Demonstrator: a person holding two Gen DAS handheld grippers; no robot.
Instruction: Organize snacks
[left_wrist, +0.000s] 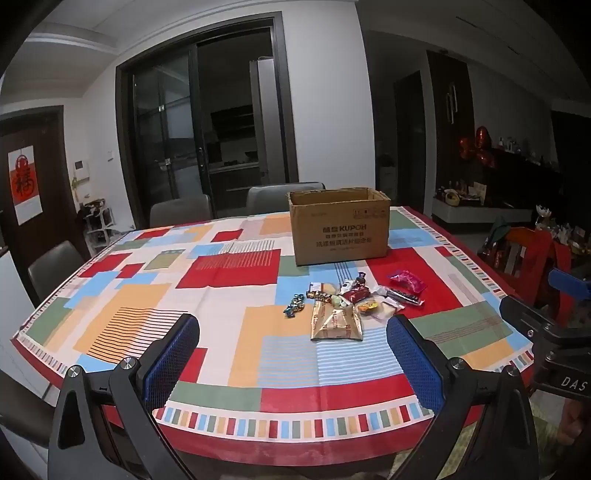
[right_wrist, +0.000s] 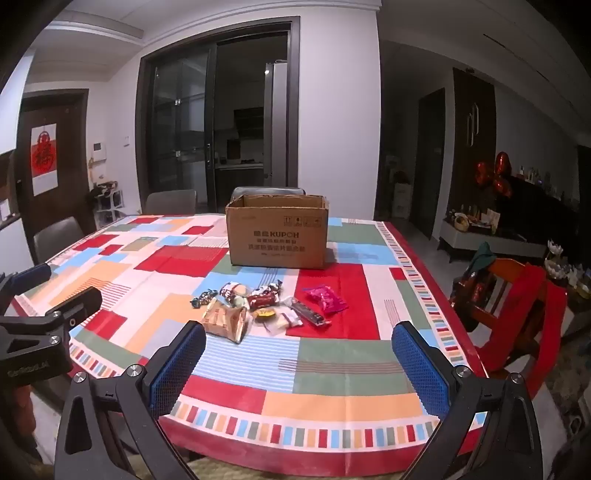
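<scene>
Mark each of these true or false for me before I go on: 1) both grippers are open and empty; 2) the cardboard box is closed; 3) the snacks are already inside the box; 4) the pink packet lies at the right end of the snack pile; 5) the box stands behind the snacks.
1) True. The left gripper and the right gripper stand wide open with nothing between the pads.
2) False. The cardboard box is open at the top.
3) False. The snacks lie loose on the tablecloth in front of the box.
4) True. The pink packet is at the pile's right end.
5) True. The box stands farther from the grippers than the pile.
</scene>
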